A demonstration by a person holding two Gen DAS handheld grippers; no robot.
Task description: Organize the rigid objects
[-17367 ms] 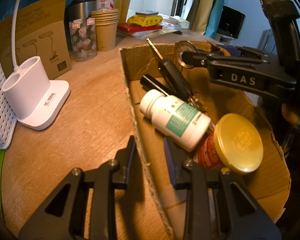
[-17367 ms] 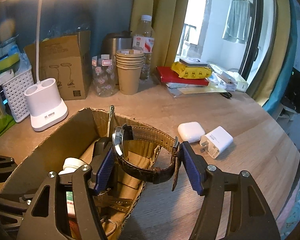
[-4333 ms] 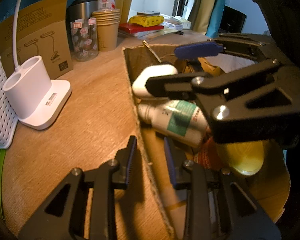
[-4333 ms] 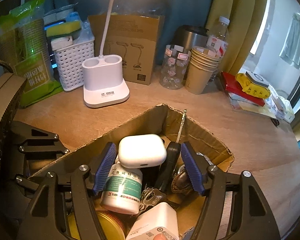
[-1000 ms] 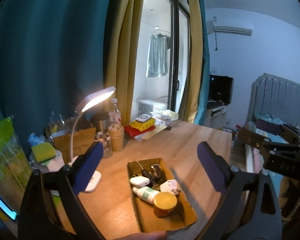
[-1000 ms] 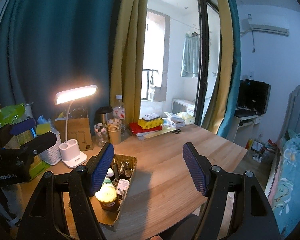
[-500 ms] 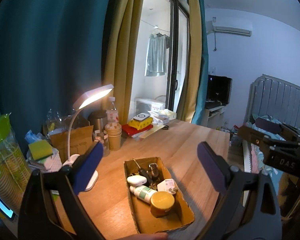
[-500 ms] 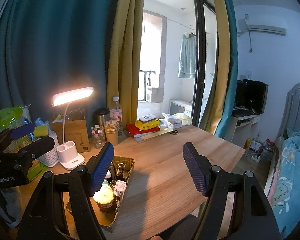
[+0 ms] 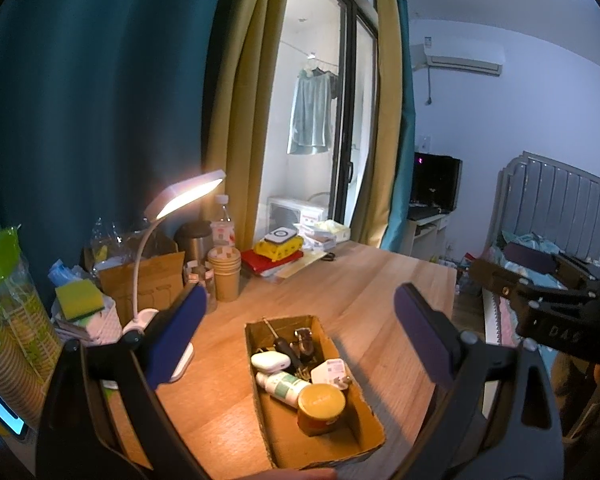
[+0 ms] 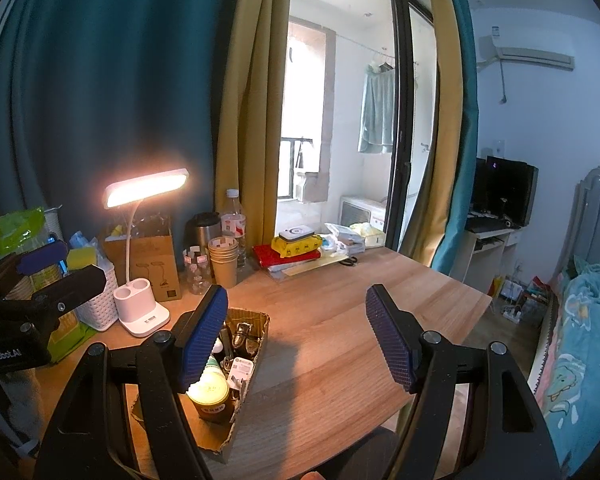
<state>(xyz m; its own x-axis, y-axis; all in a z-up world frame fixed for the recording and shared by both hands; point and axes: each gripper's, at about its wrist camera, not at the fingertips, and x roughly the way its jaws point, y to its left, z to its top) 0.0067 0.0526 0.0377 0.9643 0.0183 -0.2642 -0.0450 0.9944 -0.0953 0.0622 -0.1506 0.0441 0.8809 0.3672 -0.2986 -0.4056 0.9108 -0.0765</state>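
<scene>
Cardboard box (image 9: 364,420) sits on the wooden table (image 9: 356,292), low and centre in my left view, its long axis running from near me away toward the window. Inside lie a white earbud case (image 9: 271,361), a white pill bottle (image 9: 284,385) on its side, a gold-lidded jar (image 9: 321,409), a white charger plug (image 9: 330,372) and dark keys at the far end. My left claw (image 9: 300,336) hangs well above it, released and wide, holding nothing; the box lies straight ahead and below. My right claw (image 10: 296,340) is also spread and bare, with the box off to its lower left, so I judge the left nearer. A lit desk lamp (image 10: 146,188) stands beyond.
</scene>
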